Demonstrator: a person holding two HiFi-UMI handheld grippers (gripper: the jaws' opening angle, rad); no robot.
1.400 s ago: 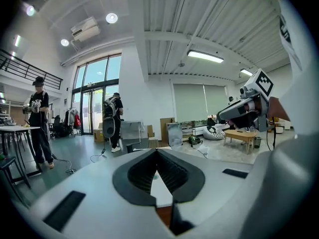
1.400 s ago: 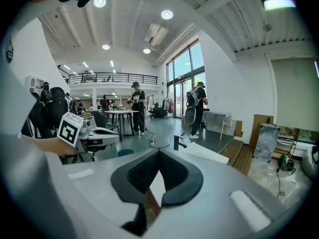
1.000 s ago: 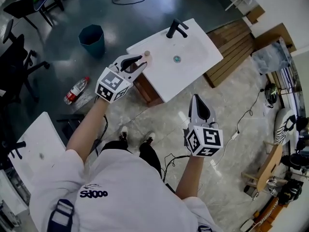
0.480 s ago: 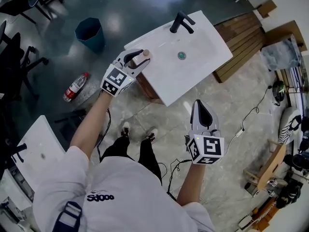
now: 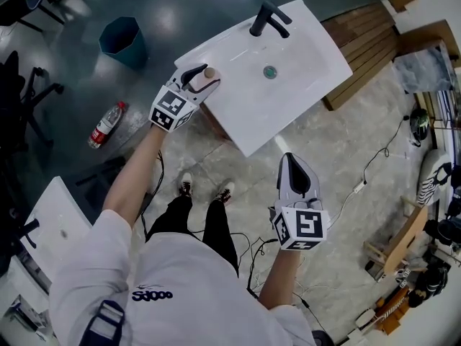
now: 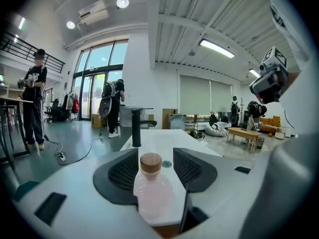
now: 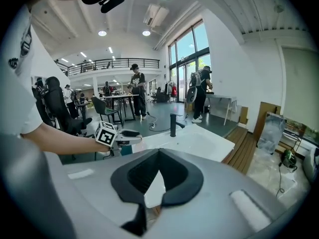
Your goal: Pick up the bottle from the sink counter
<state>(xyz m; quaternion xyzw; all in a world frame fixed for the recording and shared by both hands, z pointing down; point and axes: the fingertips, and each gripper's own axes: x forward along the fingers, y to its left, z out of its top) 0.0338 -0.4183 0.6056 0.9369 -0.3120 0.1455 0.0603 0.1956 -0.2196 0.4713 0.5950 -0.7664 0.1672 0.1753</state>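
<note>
L gripper [image 5: 210, 76] jaws, just opened wide, straddle pale-pink wood-capped bottle [image 6: 151, 190] w/o touching (pre-grasp, prob.); R gripper [image 5: 289, 158] closed, empty, spare.

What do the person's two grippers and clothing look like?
Both the left gripper and the right gripper are white shells with black ribbed pads inside the jaws. Each bears a white cube with black square markers. The person wears a white short-sleeved shirt with dark print.

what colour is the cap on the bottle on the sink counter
The cap is light wood tan; the left gripper view shows it best.
</note>
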